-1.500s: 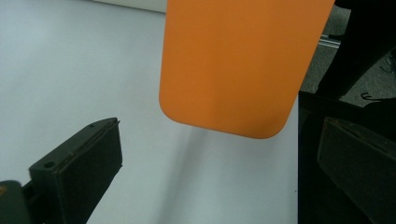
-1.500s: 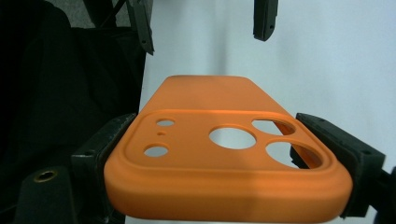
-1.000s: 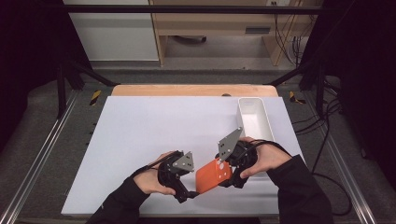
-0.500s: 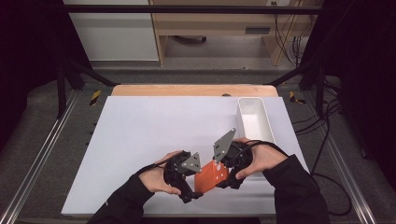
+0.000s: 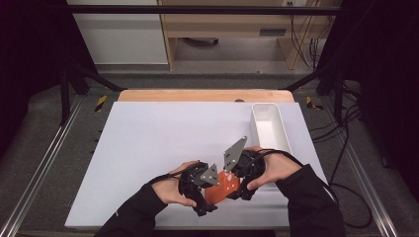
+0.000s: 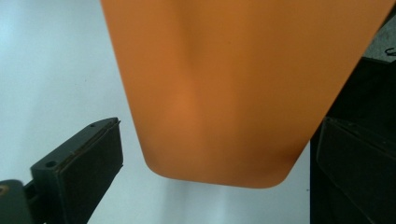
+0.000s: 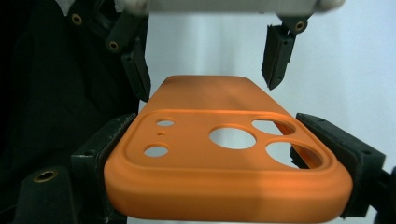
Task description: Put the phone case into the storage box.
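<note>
Orange phone case [image 7: 224,158] (camera cut-outs at its near end in the right gripper view), held between the two jaws of the right claw [image 7: 229,154], whose pads press on its two long edges. The case's plain far end reaches between the jaws of the left claw [image 6: 210,154], which stand wide, clear of the case on the one side; on the other the gap cannot be told. In the high view the case [image 5: 223,185] lies between both claws above the white surface [image 5: 158,143]; a white tray [image 5: 269,127] sits beyond the right claw [image 5: 236,183], well apart.
</note>
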A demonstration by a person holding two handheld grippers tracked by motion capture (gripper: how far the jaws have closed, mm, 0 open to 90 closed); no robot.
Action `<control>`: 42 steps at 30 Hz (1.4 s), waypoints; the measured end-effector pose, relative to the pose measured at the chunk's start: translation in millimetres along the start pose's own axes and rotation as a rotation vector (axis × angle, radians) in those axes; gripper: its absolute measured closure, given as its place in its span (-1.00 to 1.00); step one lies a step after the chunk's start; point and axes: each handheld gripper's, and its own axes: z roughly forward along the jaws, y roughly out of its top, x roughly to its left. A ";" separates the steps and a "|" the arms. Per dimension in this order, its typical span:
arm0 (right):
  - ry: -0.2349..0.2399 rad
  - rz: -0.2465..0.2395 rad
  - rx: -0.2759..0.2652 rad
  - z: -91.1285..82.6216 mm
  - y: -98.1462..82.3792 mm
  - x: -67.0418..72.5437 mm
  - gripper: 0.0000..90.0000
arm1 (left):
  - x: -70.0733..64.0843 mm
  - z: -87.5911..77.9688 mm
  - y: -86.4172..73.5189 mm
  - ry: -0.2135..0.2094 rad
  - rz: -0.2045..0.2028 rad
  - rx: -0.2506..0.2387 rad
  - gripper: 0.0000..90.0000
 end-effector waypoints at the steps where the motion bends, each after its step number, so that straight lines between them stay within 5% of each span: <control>1: 0.000 0.000 0.000 0.0 0.0 0.0 -0.64 | 0.0 0.0 0.0 0.000 0.000 0.000 -1.00; 26: -0.007 -0.017 0.005 3.1 2.2 1.6 -0.64 | -1.1 9.4 18.1 0.014 0.073 0.095 -0.75; 42: -0.017 -0.057 0.007 3.2 1.9 3.7 -0.64 | -0.6 10.5 20.9 0.008 0.085 0.098 -0.70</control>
